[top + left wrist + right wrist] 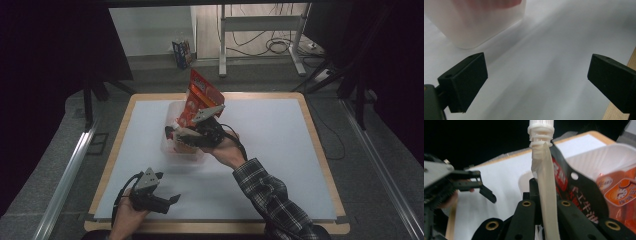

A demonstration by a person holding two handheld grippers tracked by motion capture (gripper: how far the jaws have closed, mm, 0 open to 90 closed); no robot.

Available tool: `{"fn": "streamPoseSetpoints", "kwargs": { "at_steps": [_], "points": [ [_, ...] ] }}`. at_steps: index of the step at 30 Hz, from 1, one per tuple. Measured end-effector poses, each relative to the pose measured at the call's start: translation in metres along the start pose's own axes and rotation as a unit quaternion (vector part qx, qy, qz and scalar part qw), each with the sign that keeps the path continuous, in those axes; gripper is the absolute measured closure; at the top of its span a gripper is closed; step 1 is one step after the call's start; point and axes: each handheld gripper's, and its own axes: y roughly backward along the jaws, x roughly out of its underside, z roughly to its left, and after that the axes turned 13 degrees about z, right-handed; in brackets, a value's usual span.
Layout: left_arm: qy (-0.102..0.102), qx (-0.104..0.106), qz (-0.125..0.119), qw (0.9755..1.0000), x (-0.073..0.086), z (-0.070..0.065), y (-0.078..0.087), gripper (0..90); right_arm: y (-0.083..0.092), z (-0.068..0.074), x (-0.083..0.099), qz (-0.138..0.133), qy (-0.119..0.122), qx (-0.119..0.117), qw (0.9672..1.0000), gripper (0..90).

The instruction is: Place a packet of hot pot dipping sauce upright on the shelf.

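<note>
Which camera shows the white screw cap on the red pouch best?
The right gripper view: the screw cap sits sharp and close above the gripper's shut jaws. The high view gives the red pouch too small to make out its cap; the left gripper view catches a red blur.

A red and orange spouted pouch [198, 100] with white print stands tilted, its flat bottom end uppermost, over a translucent white plastic tub [170, 145] near the middle of the desk. The pouch's white screw cap [541, 125] sits on a ribbed spout. More orange packets [621, 195] lie inside the tub.
</note>
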Motion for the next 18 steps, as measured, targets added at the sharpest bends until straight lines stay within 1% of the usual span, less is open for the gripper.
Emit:
{"fn": "streamPoseSetpoints", "kwargs": {
  "at_steps": [3,4,5,6,8,9,11,15,16,18],
  "points": [
    [-0.001,-0.001,0.002,1.0,0.0,0.0,0.0,2.8,-0.006,-0.001,0.002,0.01,-0.002,0.002,0.9999,87.0],
    [-0.001,-0.001,0.004,1.0,0.0,0.0,-0.001,2.8,-0.009,-0.001,0.003,0.017,-0.001,0.007,0.9998,85.9],
    [-0.001,-0.001,0.004,1.0,0.0,0.0,-0.001,2.8,-0.009,-0.001,0.003,0.017,-0.001,0.007,0.9998,85.9],
    [-0.001,-0.002,0.004,1.0,0.0,0.0,-0.001,2.8,-0.011,-0.001,0.003,0.022,0.001,0.009,0.9997,84.1],
    [-0.001,-0.002,0.005,1.0,0.0,0.0,-0.001,2.8,-0.014,0.0,0.003,0.025,0.003,0.012,0.9996,76.5],
    [-0.001,-0.003,0.005,1.0,0.0,0.0,-0.001,2.7,-0.014,0.0,0.004,0.022,0.004,0.013,0.9997,74.2],
    [-0.001,-0.003,0.005,1.0,0.0,0.0,-0.001,2.8,-0.014,0.001,0.003,0.017,0.002,0.012,0.9998,72.6],
    [-0.001,-0.004,0.008,1.0,0.0,0.0,-0.002,2.8,-0.011,0.003,0.001,0.019,0.009,0.021,0.9995,66.6],
    [-0.002,-0.004,0.008,1.0,0.0,0.0,-0.002,2.8,-0.009,0.003,0.001,0.019,0.009,0.023,0.9995,63.4],
    [-0.003,-0.005,0.01,0.9999,0.0,0.0,-0.002,2.8,-0.009,0.003,0.002,0.02,0.009,0.026,0.9994,61.9]
  ]
}}
